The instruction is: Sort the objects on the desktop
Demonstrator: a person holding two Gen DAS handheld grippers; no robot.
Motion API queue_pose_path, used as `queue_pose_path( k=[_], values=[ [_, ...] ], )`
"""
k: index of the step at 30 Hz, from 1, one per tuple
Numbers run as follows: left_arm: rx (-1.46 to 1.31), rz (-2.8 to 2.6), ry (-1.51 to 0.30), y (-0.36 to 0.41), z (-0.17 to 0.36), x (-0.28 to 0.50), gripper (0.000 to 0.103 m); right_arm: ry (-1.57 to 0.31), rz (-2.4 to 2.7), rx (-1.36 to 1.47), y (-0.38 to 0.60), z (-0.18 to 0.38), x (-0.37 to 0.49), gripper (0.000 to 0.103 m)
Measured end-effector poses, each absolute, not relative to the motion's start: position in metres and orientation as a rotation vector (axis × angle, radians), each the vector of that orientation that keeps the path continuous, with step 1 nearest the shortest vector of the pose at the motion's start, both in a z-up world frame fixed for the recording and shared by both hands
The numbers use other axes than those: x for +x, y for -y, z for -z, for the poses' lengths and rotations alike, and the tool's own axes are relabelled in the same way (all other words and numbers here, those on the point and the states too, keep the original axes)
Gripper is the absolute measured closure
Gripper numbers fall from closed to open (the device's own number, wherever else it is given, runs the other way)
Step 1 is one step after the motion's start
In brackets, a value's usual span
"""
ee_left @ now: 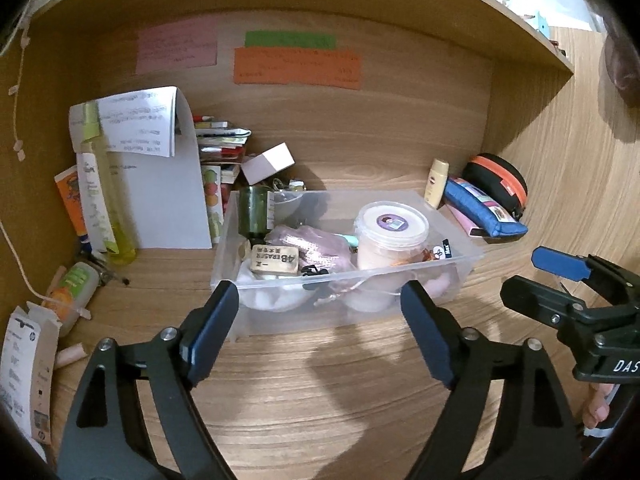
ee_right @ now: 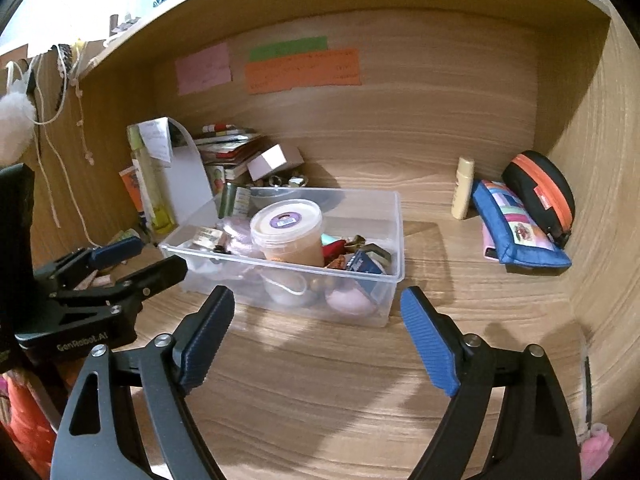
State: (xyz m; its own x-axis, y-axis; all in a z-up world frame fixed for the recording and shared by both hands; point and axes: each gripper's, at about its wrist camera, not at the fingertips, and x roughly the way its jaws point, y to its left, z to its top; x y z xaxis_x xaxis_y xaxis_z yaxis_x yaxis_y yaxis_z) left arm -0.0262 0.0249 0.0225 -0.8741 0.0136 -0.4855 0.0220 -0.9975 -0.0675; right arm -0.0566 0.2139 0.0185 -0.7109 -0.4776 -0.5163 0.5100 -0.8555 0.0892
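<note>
Bin [ee_left: 460, 268] beyond both spread grippers [ee_left: 320, 320].

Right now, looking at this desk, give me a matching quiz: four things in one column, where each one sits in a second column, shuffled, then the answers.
Things:
1. round tub with a lid
2. blue pencil case
3. small cream bottle
4. white box

Places:
A. standing upright just left of the pencil case
B. behind the clear bin, on the stack at the back
C. inside the clear bin
D. lying against the black and orange case, right of the bin

Pairs: 1-C, 2-D, 3-A, 4-B
</note>
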Motion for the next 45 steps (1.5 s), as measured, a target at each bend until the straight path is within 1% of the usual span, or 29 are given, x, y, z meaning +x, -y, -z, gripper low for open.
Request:
queue_pose_path(
  k=[2, 5, 11, 14, 22, 32, 40, 45],
  values=[
    [0.776, 3.029, -0.104, -0.025, -0.023, -0.024, 0.013, -0.084, 2.492, 0.725, -0.213, -0.019, -0.054, 0.019],
    [0.766, 3.033, -0.109, -0.026, -0.024, -0.021, 0.01, -0.087, 2.488, 0.718, -0.212, -0.02, -0.051, 0.019],
    [0.734, 3.025, -0.075, -0.028, -0.026, -0.019, 0.008, -0.093, 2.492, 0.713, -0.212, -0.022, -0.049, 0.019],
    [0.743, 3.033, -0.087, -0.028, -0.026, -0.021, 0.006, -0.092, 2.489, 0.711, -0.212, -0.022, -0.05, 0.019],
    [0.75, 3.027, -0.098, -0.029, -0.028, -0.026, 0.006, -0.091, 2.494, 0.713, -0.212, -0.023, -0.052, 0.019],
    [0.708, 2.991, -0.187, -0.017, -0.032, -0.028, 0.006, -0.09, 2.494, 0.714, -0.212, -0.024, -0.055, 0.018],
    [0.698, 2.993, -0.13, -0.021, -0.034, -0.028, 0.006, -0.098, 2.484, 0.714, -0.209, -0.024, -0.055, 0.018],
    [0.689, 2.984, -0.13, -0.021, -0.033, -0.028, 0.006, -0.114, 2.48, 0.713, -0.206, -0.023, -0.053, 0.018]
  ],
)
